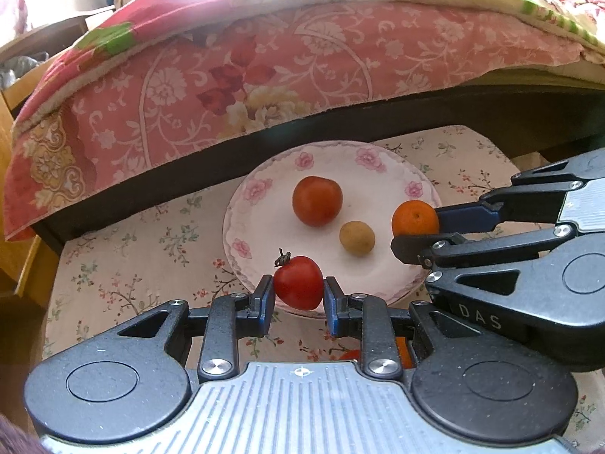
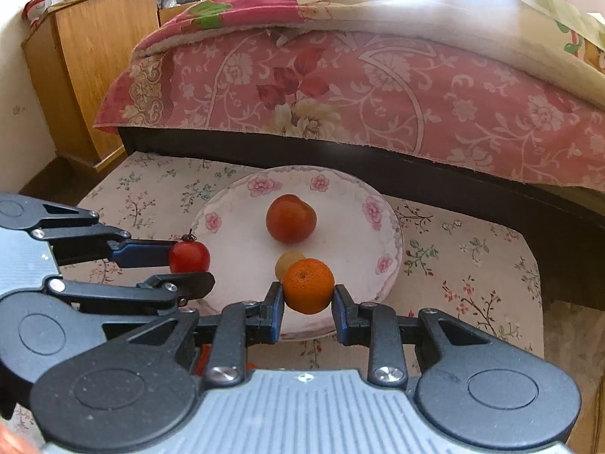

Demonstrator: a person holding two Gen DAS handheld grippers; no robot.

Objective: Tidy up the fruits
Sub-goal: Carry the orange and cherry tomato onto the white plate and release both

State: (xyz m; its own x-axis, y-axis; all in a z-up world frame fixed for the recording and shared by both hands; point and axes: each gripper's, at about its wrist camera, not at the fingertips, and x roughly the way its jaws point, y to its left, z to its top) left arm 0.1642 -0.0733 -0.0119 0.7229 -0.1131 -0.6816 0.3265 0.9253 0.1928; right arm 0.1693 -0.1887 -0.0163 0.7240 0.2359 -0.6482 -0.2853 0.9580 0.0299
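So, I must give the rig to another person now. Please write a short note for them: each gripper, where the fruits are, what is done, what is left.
Left gripper: shut on the red tomato, at the plate's near rim.
Right gripper: shut on the orange, over the plate's near edge.
Flowered plate: a larger red-orange tomato and a small yellowish fruit already lie on it.
Left to do: set both held fruits on the plate and open. Some orange-red fruit shows below the left gripper; check it.

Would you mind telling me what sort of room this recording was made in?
Most likely a bedroom at home: a bed with a pink floral quilt fills the background, a wooden cabinet stands beside it, and the plate sits on a low surface under a flowered cloth.
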